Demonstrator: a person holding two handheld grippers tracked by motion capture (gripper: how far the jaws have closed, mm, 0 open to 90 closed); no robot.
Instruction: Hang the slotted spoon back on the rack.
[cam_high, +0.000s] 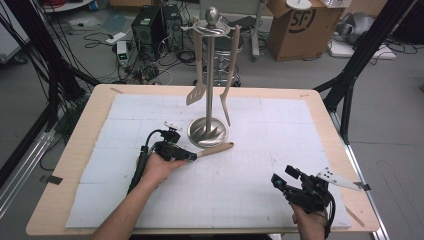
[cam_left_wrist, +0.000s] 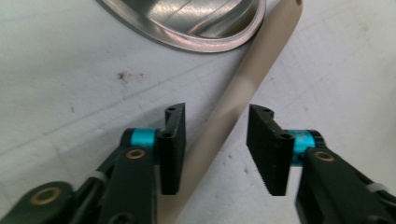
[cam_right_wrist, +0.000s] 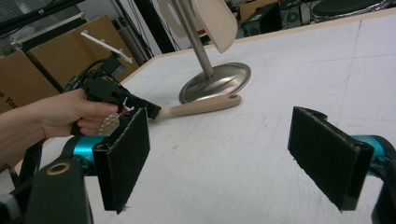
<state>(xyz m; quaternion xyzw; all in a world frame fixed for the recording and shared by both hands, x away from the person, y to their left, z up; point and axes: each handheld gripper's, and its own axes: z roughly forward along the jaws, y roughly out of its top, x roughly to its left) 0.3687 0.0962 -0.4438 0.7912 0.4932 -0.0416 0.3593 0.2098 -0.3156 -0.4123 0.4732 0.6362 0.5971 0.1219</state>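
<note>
The beige utensil handle (cam_left_wrist: 243, 88) lies on the counter (cam_high: 85, 130) near its middle, its end touching the utensil stand's base (cam_high: 208, 132). The left tool (cam_left_wrist: 215, 140) straddles it, released. The right tool (cam_right_wrist: 233, 154) hovers agape near the counter's near right corner.

The utensil stand (cam_high: 209, 75) rises mid-table, its round base (cam_high: 207, 132) and two hanging tools, a slotted turner (cam_high: 196, 93) and a narrow spatula (cam_high: 226, 102), blocking passage there. Just in front of the base lies a beige handle (cam_high: 216, 149), touching its rim. Left, right and farther in front of the stand, the white mat (cam_high: 280, 150) offers free room.
</note>
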